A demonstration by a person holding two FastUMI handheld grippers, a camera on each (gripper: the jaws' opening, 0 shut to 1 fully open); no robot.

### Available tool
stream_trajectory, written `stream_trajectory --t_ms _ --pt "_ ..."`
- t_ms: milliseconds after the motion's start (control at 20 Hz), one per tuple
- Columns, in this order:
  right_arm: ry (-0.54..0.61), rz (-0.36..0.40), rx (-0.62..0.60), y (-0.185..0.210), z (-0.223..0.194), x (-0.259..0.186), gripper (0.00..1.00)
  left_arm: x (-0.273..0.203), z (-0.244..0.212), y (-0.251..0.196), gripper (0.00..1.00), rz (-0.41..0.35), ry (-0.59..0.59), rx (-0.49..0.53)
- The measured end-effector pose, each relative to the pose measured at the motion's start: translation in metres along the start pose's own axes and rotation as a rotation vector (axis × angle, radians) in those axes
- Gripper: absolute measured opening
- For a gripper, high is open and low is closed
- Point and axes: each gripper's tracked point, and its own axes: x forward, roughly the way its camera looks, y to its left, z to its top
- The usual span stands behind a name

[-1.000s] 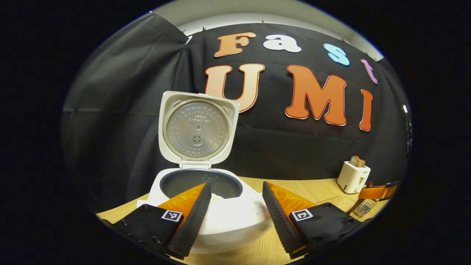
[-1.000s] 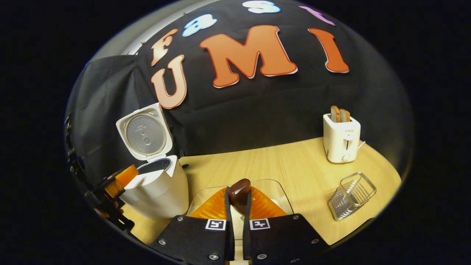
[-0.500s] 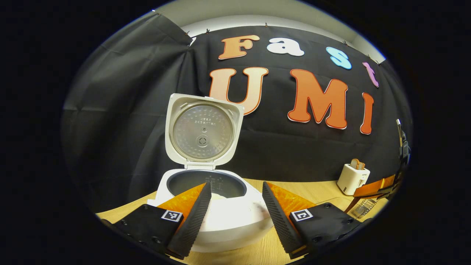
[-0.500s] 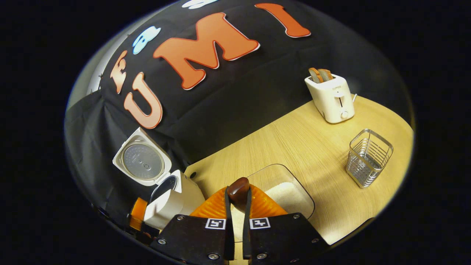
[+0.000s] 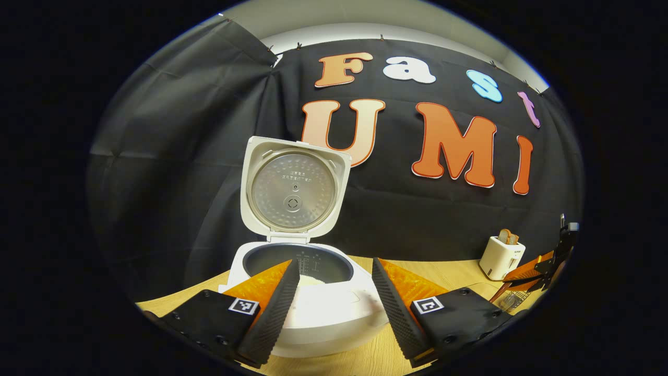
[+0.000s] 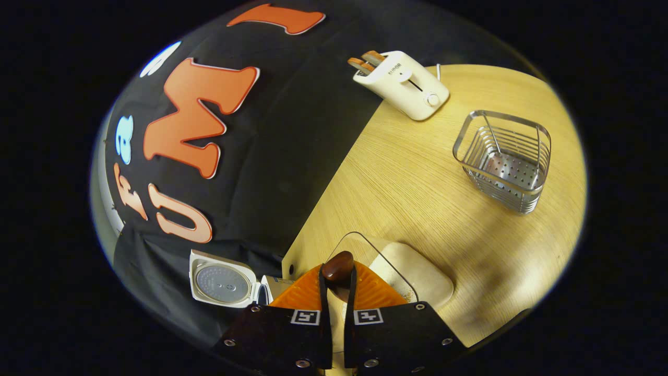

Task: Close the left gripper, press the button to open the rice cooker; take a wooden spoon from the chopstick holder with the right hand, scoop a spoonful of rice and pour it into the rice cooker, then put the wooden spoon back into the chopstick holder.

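The white rice cooker [image 5: 323,313] stands just ahead of my left gripper [image 5: 334,277], its lid [image 5: 293,189] upright and a little rice [image 5: 310,280] in the pot. The left gripper is open with nothing between its fingers. My right gripper [image 6: 338,275] is shut on the wooden spoon [image 6: 338,265]; just the dark rounded end of the handle pokes out between the fingers, and the bowl is hidden. It hangs over the glass rice container [image 6: 417,271]. The wire chopstick holder [image 6: 503,162] stands to the upper right, holding nothing. The cooker [image 6: 224,284] sits low on the left.
A white toaster [image 6: 402,83] with bread slices stands at the back of the wooden table [image 6: 417,177], beyond the holder. In the left gripper view the toaster [image 5: 501,257] and the right gripper [image 5: 537,266] show at the far right edge.
The right gripper has rolled and swung with the spoon, so the chopstick holder now looms larger at upper right and the cooker has slid low. The left gripper barely shifted.
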Motion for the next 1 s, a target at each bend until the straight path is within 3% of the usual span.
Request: stream_trajectory --t_ms 650,850,900,1000 --pt "0.12 0.037 0.316 -0.001 0.001 0.013 0.09 0.001 0.004 0.006 0.92 0.043 0.006 0.016" --pt "0.109 0.072 0.355 0.014 0.012 0.01 0.09 0.003 0.006 0.008 0.92 0.054 0.006 0.03" --pt "0.104 0.084 0.362 0.021 0.015 0.008 0.13 0.003 0.007 0.008 0.92 0.054 0.004 0.032" --pt "0.097 0.115 0.383 0.034 0.021 0.005 0.09 0.001 0.008 0.01 0.89 0.058 -0.001 0.035"
